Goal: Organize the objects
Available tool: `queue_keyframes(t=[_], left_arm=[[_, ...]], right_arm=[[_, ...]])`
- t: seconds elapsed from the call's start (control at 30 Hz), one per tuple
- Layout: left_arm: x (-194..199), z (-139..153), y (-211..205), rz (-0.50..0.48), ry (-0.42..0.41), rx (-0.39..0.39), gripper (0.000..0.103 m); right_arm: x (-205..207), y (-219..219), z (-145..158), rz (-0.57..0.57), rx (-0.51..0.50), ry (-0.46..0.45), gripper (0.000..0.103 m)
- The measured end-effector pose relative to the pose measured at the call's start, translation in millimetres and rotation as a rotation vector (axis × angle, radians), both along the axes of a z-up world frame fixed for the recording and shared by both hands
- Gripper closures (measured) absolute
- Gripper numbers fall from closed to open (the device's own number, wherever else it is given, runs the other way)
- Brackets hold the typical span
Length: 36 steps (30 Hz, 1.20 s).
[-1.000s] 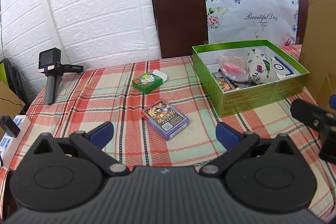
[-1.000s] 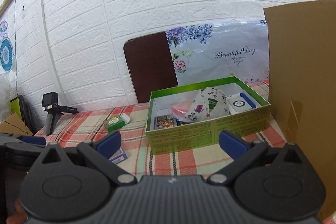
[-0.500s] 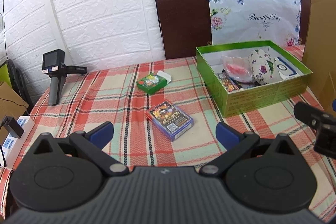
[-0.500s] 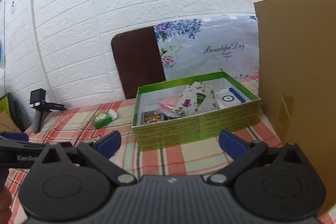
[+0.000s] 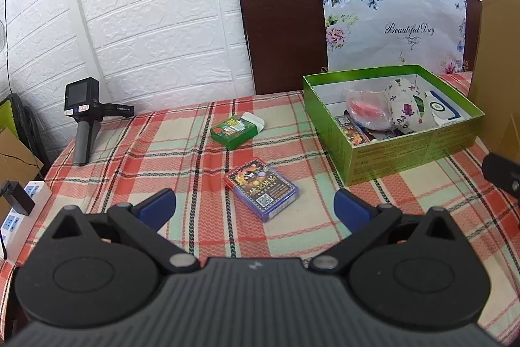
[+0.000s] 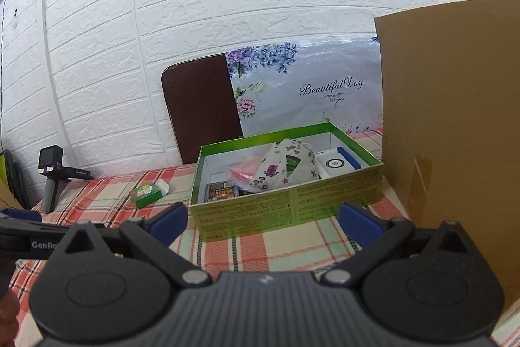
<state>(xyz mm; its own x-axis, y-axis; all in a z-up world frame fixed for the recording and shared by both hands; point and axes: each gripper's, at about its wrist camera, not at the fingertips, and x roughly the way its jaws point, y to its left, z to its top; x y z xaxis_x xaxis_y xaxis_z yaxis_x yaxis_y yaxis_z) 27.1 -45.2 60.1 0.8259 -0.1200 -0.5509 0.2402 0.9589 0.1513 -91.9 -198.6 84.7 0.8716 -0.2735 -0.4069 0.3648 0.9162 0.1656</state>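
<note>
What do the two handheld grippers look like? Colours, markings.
Both match: the left gripper and right gripper have black ribbed bodies, two round black discs, black linkage arms with silver pivot pins, and blue finger pads. White "GenRo..." lettering shows on the left gripper's side in the right wrist view.

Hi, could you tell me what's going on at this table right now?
A person is tidying small items into the green box, which already holds a floral pouch and other things. Both the left gripper and right gripper hover open and empty. A blue card deck and small green carton lie loose on the checked tablecloth.
</note>
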Motion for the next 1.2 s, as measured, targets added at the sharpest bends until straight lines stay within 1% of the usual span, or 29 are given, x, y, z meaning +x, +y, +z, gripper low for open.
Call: queue_keyframes(t=[0.03, 0.1, 0.27, 0.43, 0.57, 0.7, 0.83, 0.97, 1.1, 1.2], left_arm=[[-0.3, -0.1, 0.5, -0.006, 0.010, -0.011, 0.000], [1.9, -1.0, 0.4, -0.028, 0.057, -0.023, 0.000], [0.6, -3.5, 1.3, -0.050, 0.090, -0.062, 0.000], [-2.9, -3.1, -1.1, -0.070, 0.072, -0.058, 0.000], [-0.9, -3.3, -2.6, -0.079, 0.082, -0.063, 0.000], [-0.7, 0.9, -9.7, -0.088, 0.083, -0.066, 0.000], [-14.6, 6.7, -11.4, -0.105, 0.049, -0.065, 0.000], [-26.6, 10.2, -7.5, -0.105, 0.022, -0.047, 0.000], [-33.9, 16.4, -3.3, -0.092, 0.007, -0.049, 0.000], [-39.9, 20.7, -0.8, -0.090, -0.008, -0.050, 0.000]], right_arm=[[-1.4, -0.8, 0.0, 0.001, 0.004, 0.002, 0.000], [-4.2, -2.0, -0.9, -0.004, 0.013, 0.002, 0.000], [-13.0, -4.5, -0.6, -0.030, 0.012, 0.003, 0.000], [-18.3, -2.8, 0.5, -0.038, -0.006, 0.020, 0.000], [-22.1, 2.7, -1.6, -0.027, 0.013, 0.057, 0.000], [-33.1, 16.3, -1.8, -0.015, -0.015, 0.071, 0.000], [-40.5, 27.5, -2.9, 0.020, -0.021, 0.084, 0.000], [-45.5, 35.9, 2.8, 0.051, -0.025, 0.062, 0.000], [-53.0, 39.9, 5.7, 0.074, -0.035, 0.041, 0.000], [-57.2, 38.6, 4.4, 0.075, -0.026, 0.041, 0.000]])
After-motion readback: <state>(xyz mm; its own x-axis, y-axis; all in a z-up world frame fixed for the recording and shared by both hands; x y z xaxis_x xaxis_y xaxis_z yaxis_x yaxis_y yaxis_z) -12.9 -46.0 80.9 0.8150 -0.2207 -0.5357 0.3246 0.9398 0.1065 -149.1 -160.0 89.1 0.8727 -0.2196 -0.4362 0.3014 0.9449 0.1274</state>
